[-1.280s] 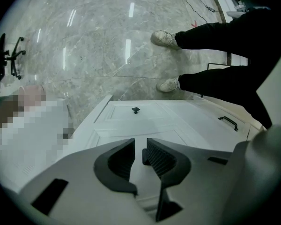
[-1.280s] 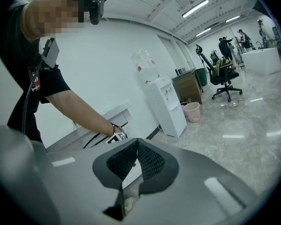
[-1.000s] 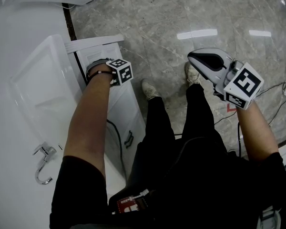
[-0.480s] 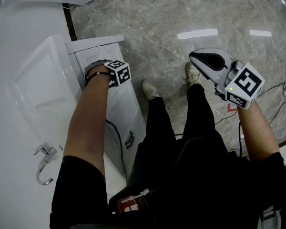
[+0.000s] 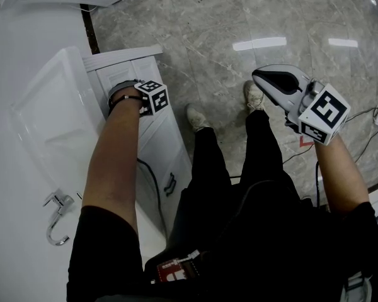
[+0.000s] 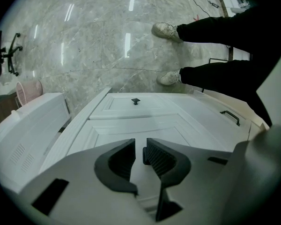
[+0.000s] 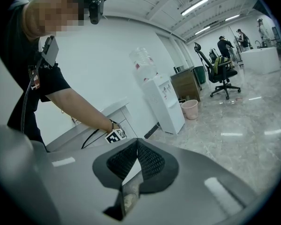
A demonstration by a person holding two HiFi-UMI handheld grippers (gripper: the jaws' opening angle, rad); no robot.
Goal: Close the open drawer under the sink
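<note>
Head view: you stand on a grey marble floor [image 5: 195,17] beside a white sink [image 5: 53,115], with its tap [image 5: 55,214] at the lower left. Your left arm reaches down to the white cabinet below the sink's right edge. There the left gripper [image 5: 150,98] sits against the drawer [image 5: 167,126], whose front looks level with the panels beside it. The right gripper [image 5: 259,75] hangs over the floor, well apart from the cabinet.

Left gripper view: the left gripper's [image 6: 140,146] jaws stand a narrow gap apart over the white drawer [image 6: 131,124] front. A small dark knob [image 6: 143,155] shows in that gap, close against one jaw. Whether it is pinched cannot be told. A second knob [image 6: 135,101] sits on the panel beyond.

Right gripper view: the right gripper's [image 7: 136,145] jaws are together at the tips, holding nothing.
</note>
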